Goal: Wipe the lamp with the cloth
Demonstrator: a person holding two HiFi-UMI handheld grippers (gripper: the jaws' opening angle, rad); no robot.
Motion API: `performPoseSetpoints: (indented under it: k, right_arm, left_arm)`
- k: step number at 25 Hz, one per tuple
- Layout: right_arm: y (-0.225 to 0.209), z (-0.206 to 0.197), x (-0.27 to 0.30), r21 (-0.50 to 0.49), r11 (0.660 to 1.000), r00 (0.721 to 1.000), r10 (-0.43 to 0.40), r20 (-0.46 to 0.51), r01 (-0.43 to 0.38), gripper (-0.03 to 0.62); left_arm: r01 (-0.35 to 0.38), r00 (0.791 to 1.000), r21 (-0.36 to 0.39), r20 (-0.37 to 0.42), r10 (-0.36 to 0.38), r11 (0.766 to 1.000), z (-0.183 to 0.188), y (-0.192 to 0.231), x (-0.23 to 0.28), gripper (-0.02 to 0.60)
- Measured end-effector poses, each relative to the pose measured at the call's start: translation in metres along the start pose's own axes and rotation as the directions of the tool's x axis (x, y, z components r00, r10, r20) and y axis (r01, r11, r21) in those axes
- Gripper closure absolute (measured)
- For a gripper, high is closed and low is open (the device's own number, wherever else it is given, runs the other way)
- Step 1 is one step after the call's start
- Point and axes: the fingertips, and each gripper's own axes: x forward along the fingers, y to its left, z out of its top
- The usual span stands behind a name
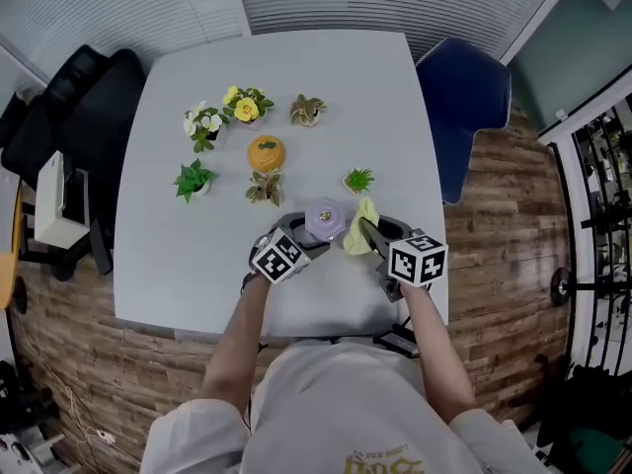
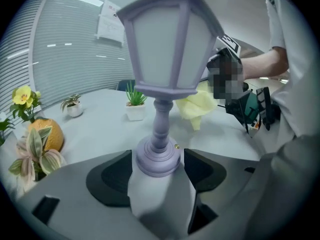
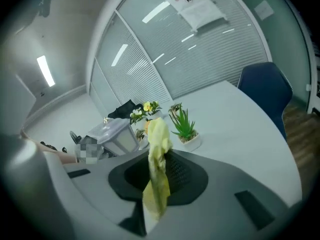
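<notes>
The left tool (image 2: pixel 159 166) clamps lamp (image 2: pixel 167 49); right tool (image 3: pixel 160 176) pinches cloth (image 3: pixel 158 139) beside it.

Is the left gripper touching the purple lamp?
Touching. In the left gripper view, the left gripper clamps the lamp by its round base, jaws against both sides.

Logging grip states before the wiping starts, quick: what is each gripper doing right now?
Left gripper: shut on the lamp, at its base.
Right gripper: shut on the yellow cloth.
</notes>
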Motion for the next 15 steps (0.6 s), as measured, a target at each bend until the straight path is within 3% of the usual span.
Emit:
performPoseSetpoints:
  k: [3,5,9,13,15]
  right_arm:
    - [0.011,0.008,-0.022,-0.023,1.000,0.997,-0.001,0.080,0.003,0.530]
    - [0.019,0.008,-0.034,-0.050,0.998,0.993,-0.023,0.116,0.029,0.530]
    - [0.032,0.011,-0.052,-0.127,0.984,0.979,-0.105,0.175,0.128,0.530]
    - [0.047,0.021,-0.067,-0.187,0.965,0.960,-0.138,0.243,0.186,0.530]
    - [0.057,0.026,-0.075,-0.202,0.958,0.951,-0.142,0.274,0.202,0.530]
  left_arm:
    - [-0.040,0.995,-0.073,0.083,0.046,0.997,0.016,-0.008,-0.020,0.276]
    - [-0.080,0.981,-0.138,0.163,0.102,0.987,0.029,-0.013,-0.039,0.276]
    - [-0.129,0.925,-0.286,0.312,0.220,0.950,0.051,-0.018,-0.081,0.276]
    - [-0.182,0.864,-0.329,0.397,0.310,0.927,0.069,-0.024,-0.119,0.279]
    - [-0.199,0.834,-0.337,0.434,0.340,0.920,0.078,-0.030,-0.138,0.329]
